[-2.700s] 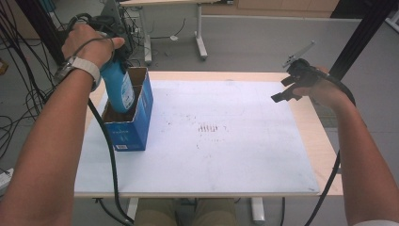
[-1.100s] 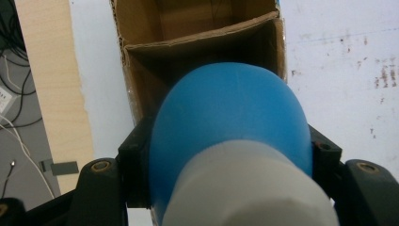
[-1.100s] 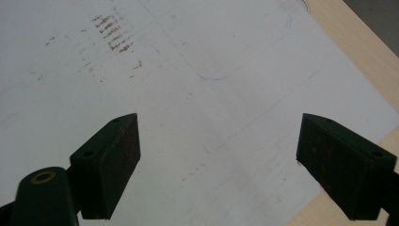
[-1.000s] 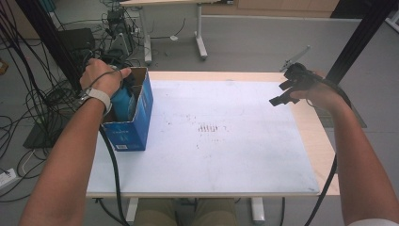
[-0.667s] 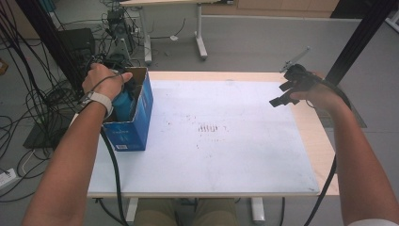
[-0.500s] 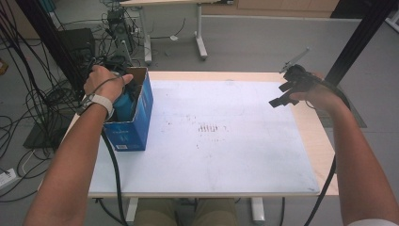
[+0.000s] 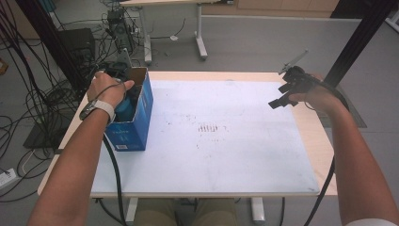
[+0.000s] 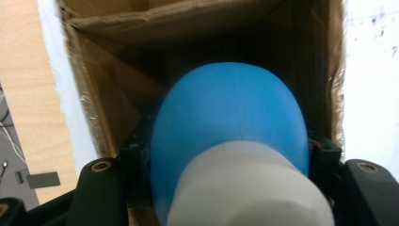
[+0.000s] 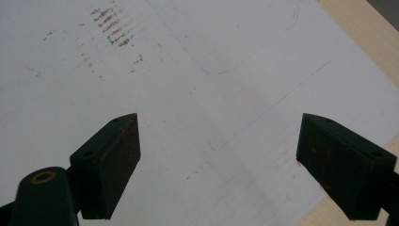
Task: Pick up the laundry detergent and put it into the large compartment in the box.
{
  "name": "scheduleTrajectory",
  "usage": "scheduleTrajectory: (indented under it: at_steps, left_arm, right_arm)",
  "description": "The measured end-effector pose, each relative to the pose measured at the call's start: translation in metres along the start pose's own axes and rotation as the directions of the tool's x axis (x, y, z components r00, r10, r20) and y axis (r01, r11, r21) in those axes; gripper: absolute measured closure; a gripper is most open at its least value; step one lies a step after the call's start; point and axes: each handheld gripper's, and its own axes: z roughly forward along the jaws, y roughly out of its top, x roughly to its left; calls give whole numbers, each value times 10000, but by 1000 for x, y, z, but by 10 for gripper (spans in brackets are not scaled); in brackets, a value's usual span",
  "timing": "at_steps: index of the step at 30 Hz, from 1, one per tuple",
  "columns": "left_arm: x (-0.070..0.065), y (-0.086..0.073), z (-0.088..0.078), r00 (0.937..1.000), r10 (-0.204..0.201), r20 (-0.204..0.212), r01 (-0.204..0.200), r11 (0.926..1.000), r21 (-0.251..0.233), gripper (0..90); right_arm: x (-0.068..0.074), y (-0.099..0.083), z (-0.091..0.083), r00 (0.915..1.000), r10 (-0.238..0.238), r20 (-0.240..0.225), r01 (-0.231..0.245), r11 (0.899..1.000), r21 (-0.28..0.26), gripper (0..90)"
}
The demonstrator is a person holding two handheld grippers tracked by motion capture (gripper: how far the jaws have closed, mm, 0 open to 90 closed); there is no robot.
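Bottle going into the box at the left of the table

The left gripper [image 8: 226,188] was clamped on a blue bottle [image 8: 230,136] with a white cap, its long axis pointing straight down into the open cardboard box [image 7: 136,122] standing at the table's [image 7: 244,77] far-left edge. The bottle sat partly inside, walls close around it; its smooth rounded body looked slippery. The right gripper [image 9: 219,165] hung well apart over the far right, jaws wide and holding nothing.
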Motion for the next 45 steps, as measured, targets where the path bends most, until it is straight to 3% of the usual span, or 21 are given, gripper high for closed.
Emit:
scheduleTrajectory:
  at_steps: [8,45]
  left_arm:
    - [3,2,12,10000,-25,89,23,9998,200,372]
    - [6,2,13,9999,-38,163,35,9998,187,369]
  right_arm:
    - [1,0,0,10000,-18,-11,18,10000,16,141]
    - [4,1,-3,10000,6,72,-7,10000,91,142]
